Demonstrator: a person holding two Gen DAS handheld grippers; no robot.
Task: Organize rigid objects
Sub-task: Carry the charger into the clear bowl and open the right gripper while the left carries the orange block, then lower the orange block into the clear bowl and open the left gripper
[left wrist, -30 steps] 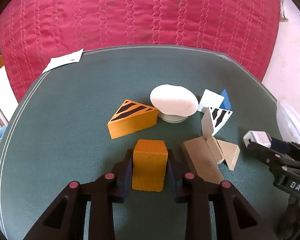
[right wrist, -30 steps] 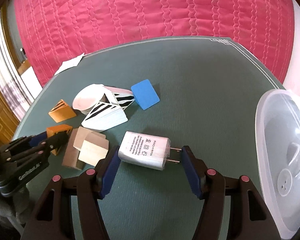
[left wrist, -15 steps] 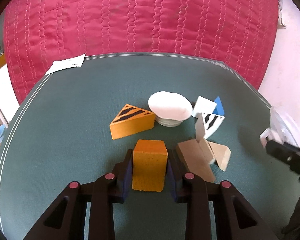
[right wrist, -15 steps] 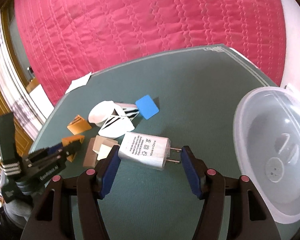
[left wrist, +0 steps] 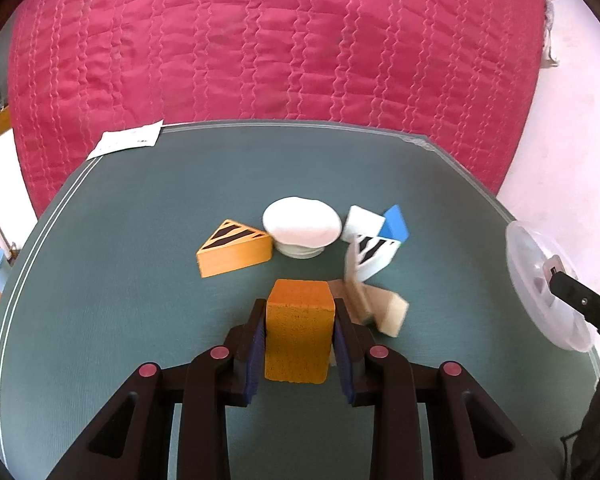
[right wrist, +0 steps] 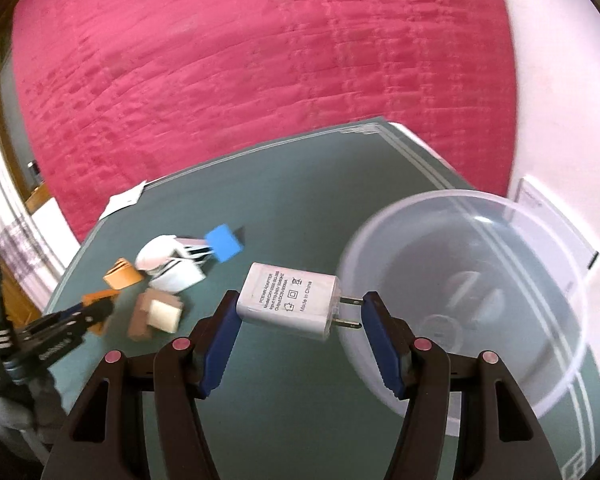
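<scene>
My left gripper (left wrist: 300, 336) is shut on an orange wooden block (left wrist: 299, 332), held above the green mat (left wrist: 140, 280). Ahead of it lie an orange striped wedge (left wrist: 234, 252), a white dome (left wrist: 302, 226), a blue tile (left wrist: 396, 226), a white striped wedge (left wrist: 374, 258) and beige blocks (left wrist: 380, 306). My right gripper (right wrist: 298, 312) is shut on a white power adapter (right wrist: 290, 300), one pad on its body and the other on its prongs. It hangs beside the rim of a clear plastic bowl (right wrist: 472, 296). The left gripper (right wrist: 96, 310) shows at the left in the right wrist view.
A red quilted bed cover (left wrist: 280, 48) lies beyond the mat. A white paper slip (left wrist: 126, 144) rests at the mat's far left corner. The bowl (left wrist: 540, 288) sits at the mat's right edge, with the right gripper's finger (left wrist: 584, 304) over it. Pale floor (left wrist: 572, 120) lies to the right.
Both grippers rose with their loads. The right one carried the adapter rightward, from beside the beige blocks to the bowl's rim. The block pile looks smaller and farther away.
</scene>
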